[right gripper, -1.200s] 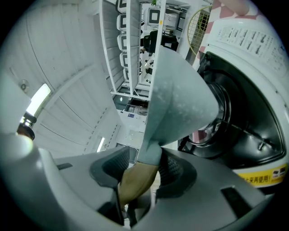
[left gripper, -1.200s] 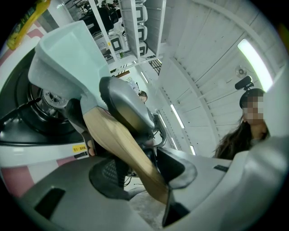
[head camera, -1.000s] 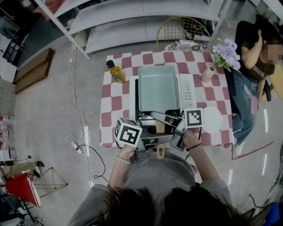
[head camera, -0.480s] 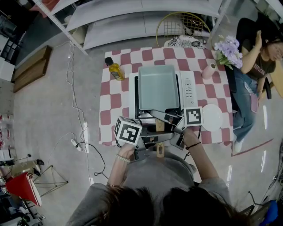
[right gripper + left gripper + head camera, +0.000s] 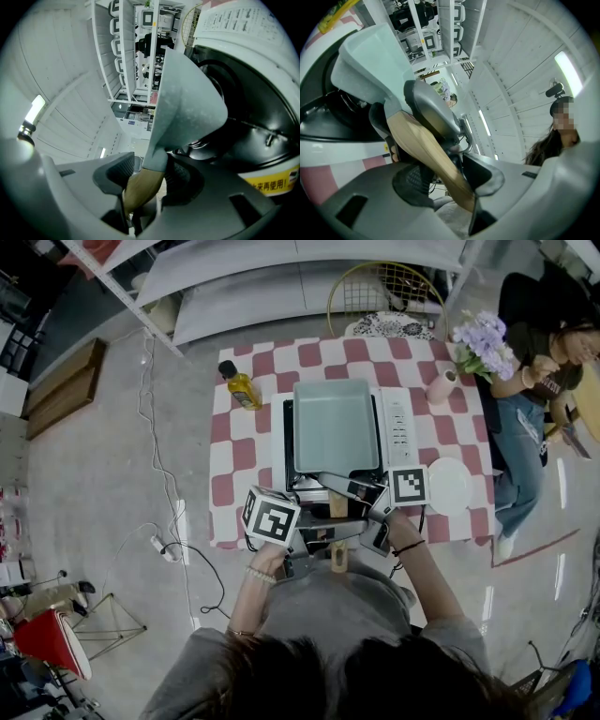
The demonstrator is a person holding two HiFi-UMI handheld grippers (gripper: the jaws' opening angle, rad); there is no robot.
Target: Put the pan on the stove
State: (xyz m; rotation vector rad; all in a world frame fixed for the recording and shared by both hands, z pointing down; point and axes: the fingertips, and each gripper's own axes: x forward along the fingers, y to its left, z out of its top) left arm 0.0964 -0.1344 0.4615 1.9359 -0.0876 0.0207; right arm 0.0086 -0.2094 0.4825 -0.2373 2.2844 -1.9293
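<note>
the left claw (image 5: 447, 180) is squeezing the wooden handle (image 5: 338, 508) of the pan (image 5: 336, 425), which is over the stove (image 5: 398, 427). the right claw (image 5: 145, 180) is squeezing the handle too. if one claw is letting go too soon, the pan may be tipping, with the long handle dragging it down. the checked table (image 5: 234, 460) is holding an oil bottle (image 5: 241, 388), a plate (image 5: 450, 488) and flowers (image 5: 478, 338) - a person (image 5: 534, 381) is sitting beside it.

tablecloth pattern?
Red-and-white checks on the tablecloth; it shows best in the head view.
</note>
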